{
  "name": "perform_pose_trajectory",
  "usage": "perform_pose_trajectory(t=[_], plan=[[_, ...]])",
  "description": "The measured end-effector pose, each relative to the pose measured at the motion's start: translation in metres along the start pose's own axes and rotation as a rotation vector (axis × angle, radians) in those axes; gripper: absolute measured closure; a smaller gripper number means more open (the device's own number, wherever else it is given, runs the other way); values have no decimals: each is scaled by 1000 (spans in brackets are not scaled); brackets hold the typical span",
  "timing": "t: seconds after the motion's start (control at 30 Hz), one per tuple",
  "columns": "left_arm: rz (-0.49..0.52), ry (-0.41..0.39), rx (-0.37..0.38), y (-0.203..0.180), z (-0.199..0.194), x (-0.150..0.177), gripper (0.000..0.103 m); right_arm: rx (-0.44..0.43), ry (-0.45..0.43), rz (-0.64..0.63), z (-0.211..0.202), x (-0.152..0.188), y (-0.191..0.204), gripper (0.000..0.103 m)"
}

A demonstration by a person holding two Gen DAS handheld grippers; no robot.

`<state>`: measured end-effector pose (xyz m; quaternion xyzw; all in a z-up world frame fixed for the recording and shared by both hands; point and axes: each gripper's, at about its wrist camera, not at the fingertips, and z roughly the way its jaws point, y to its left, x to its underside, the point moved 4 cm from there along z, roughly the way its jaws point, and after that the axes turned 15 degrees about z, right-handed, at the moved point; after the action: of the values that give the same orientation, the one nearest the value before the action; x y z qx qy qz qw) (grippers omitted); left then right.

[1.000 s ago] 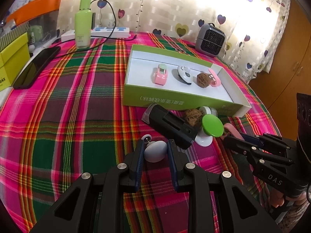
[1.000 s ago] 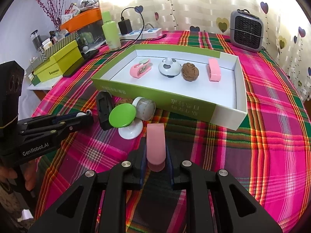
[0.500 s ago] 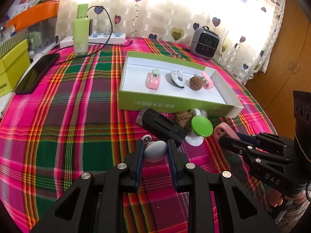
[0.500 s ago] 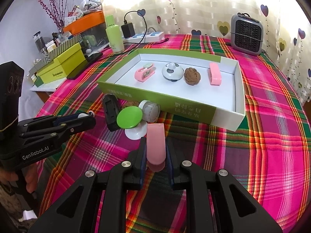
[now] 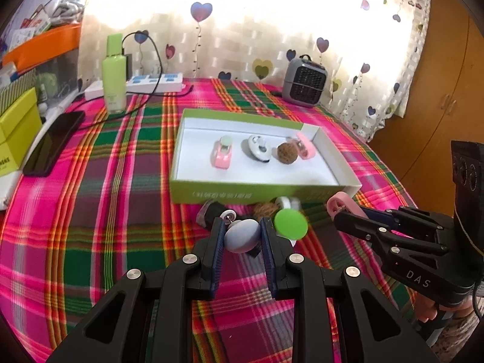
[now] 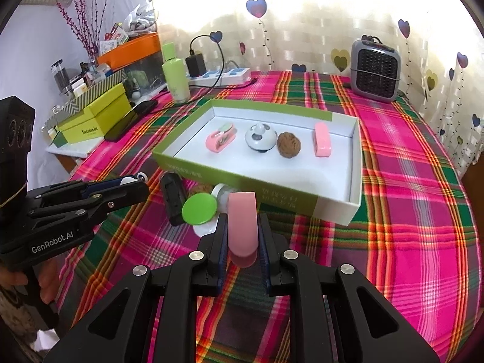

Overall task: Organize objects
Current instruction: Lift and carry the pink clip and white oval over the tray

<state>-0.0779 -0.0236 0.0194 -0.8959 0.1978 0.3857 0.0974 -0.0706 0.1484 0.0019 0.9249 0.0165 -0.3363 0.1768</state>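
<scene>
Left tool (image 5: 242, 237) has risen clamping the grey egg (image 5: 242, 236) — right tool (image 6: 242, 236) grips pink clip (image 6: 242, 224) beside green-lidded jar (image 6: 199, 211).

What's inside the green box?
Inside the green box lie four things in a row: a pink clip, a white round toy, a brown walnut and a pink block. Nothing looks covered.

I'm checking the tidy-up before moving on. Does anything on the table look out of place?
Yes. A black case, green lid, small white jar and walnut lie jumbled on the tablecloth against the green box, while similar items sit in a row inside.
</scene>
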Motion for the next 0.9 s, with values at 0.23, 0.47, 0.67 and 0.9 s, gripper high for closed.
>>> perform_pose_trajectory(t=[0.23,0.47,0.67,0.9], plan=[[21,-24,10,-4,4,-17,81,14,-23,10,-3,-12,-6,84],[20,-23,16,1,14,-31,81,37,-38,18,-1,-26,-12,84],[24,-28,16,4,24,-44,81,64,-49,26,5,-41,-19,84],[34,-22,19,4,41,-60,81,83,-47,48,17,-57,-30,84]])
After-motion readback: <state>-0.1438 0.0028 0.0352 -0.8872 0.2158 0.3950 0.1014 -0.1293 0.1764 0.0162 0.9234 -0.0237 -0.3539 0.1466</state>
